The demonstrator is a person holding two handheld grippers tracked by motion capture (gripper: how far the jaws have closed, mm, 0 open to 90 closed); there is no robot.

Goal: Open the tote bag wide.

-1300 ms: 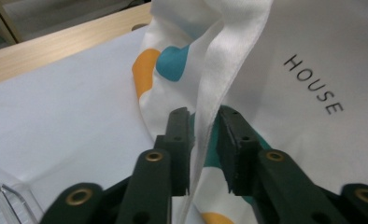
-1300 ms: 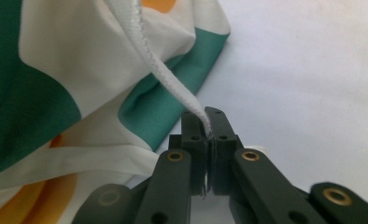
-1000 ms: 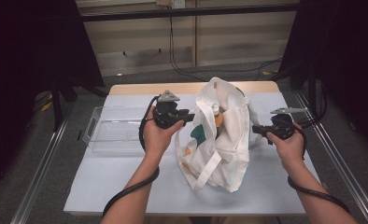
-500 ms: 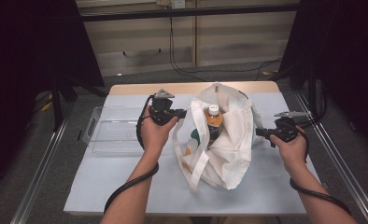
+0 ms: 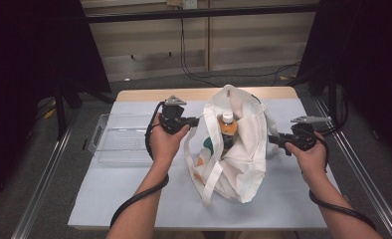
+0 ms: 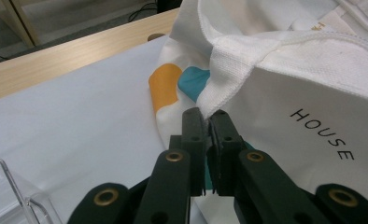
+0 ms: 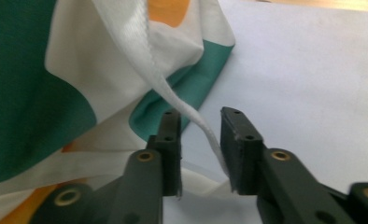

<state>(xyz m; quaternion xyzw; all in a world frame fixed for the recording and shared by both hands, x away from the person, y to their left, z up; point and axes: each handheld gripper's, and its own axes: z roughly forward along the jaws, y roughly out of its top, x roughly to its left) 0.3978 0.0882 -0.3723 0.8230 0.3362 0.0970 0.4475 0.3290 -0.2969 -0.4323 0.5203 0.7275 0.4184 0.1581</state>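
- On tabletop [image 5: 134,199], white tote bag [image 5: 239,164] stands mid, bottle [image 5: 227,130] inside mostly hidden, label unreadable.
- Bag print reads "HOUSE" [image 6: 323,133].
- Left claw [image 6: 208,122] clamped on bag's rim edge.
- Right claw [image 7: 200,122] just opened, strap [image 7: 191,116] loose between jaws.

left forearm: enters from the bottom, angled forward and slightly right
left gripper [image 5: 196,120]: held level, pointing right, jaws clamped together
right forearm: enters bottom right, angled forward and left
right gripper [image 5: 271,139]: held level, pointing left, jaws parted, just been opening
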